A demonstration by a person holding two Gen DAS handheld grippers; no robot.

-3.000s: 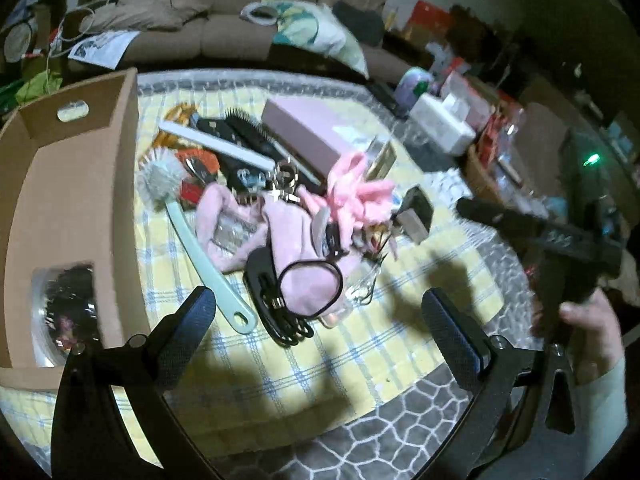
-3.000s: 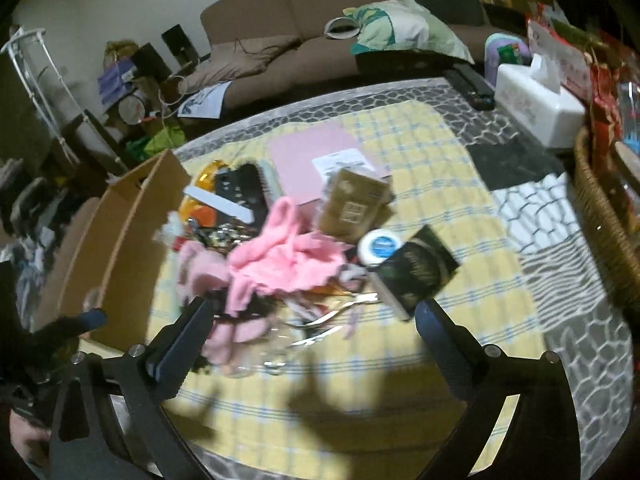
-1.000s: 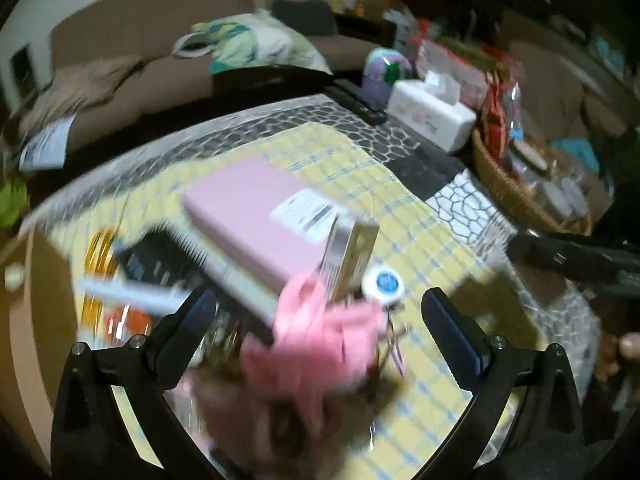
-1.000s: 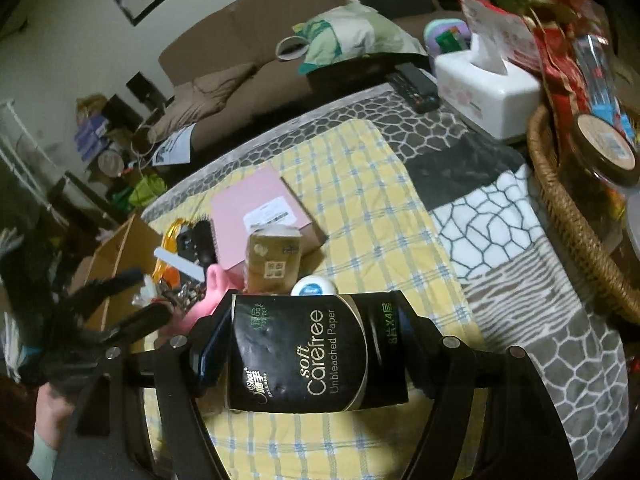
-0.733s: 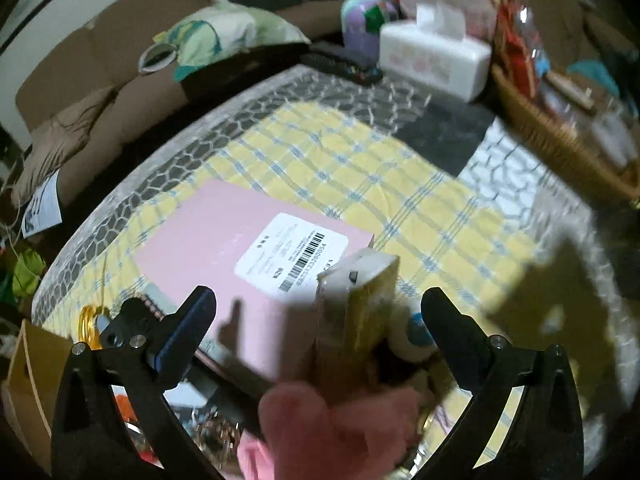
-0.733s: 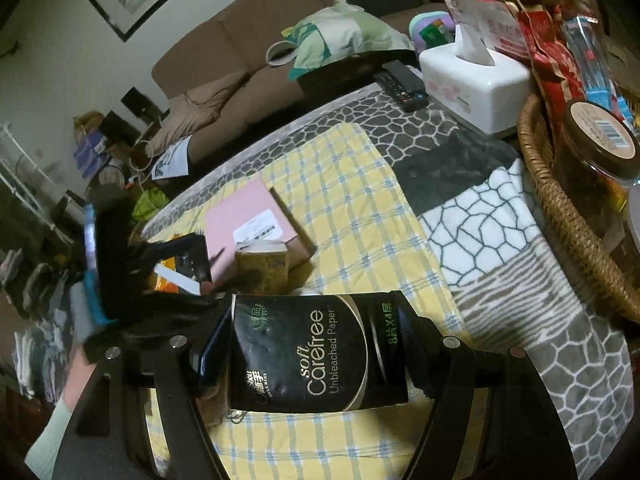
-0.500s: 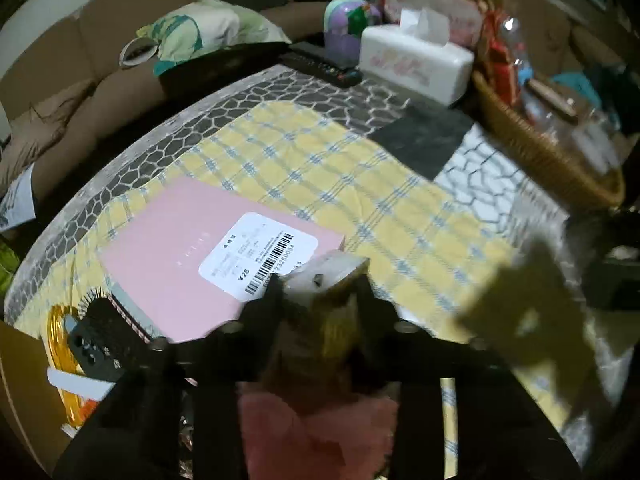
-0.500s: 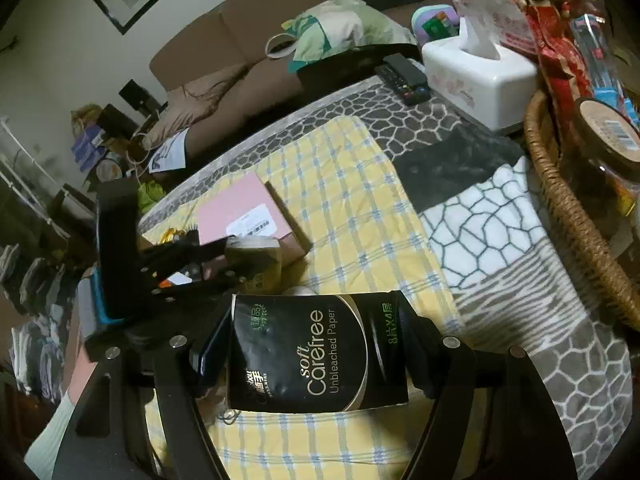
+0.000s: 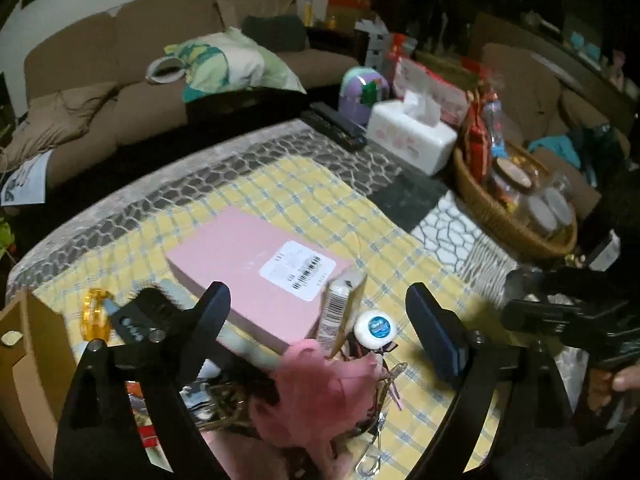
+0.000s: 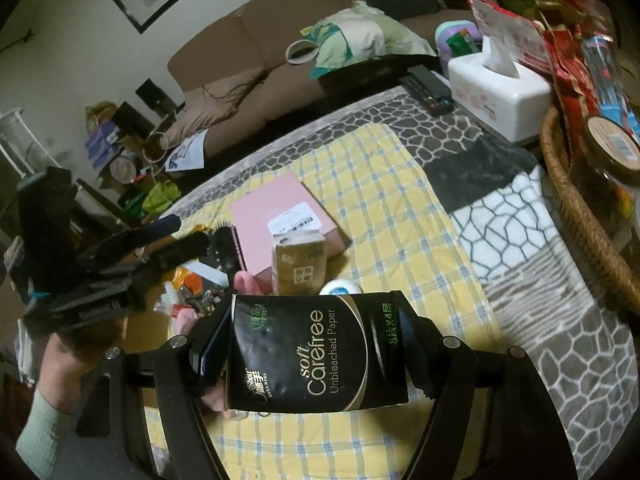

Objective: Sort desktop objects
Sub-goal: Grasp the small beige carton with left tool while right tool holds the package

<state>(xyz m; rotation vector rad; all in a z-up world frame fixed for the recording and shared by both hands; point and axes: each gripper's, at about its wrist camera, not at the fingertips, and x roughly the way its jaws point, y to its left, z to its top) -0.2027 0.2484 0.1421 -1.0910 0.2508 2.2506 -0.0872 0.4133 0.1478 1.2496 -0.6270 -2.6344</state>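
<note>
My right gripper (image 10: pixel 316 354) is shut on a black tissue pack (image 10: pixel 304 364), held above the yellow checked cloth (image 10: pixel 384 208). My left gripper (image 9: pixel 320 320) hangs over the pile with its jaws opening and nothing pressed between the pads. Below it a tan tissue pack (image 9: pixel 342 312) stands tilted against a pink box (image 9: pixel 248 264). A white round container (image 9: pixel 376 326) and a pink cloth (image 9: pixel 320 384) lie beside it. In the right wrist view the left gripper (image 10: pixel 188 232) shows at the left, held by a hand, near the tan tissue pack (image 10: pixel 300 268).
A cardboard box (image 9: pixel 24 360) stands at the left table edge. A wicker basket (image 9: pixel 500 216) full of jars, a white tissue box (image 9: pixel 412 136) and a remote (image 9: pixel 332 124) sit at the far right. Brushes and small items crowd the pile's left side.
The left gripper came in, shut on the tan tissue pack, then let go and drew back and up. The right gripper picked up the black tissue pack and has kept holding it.
</note>
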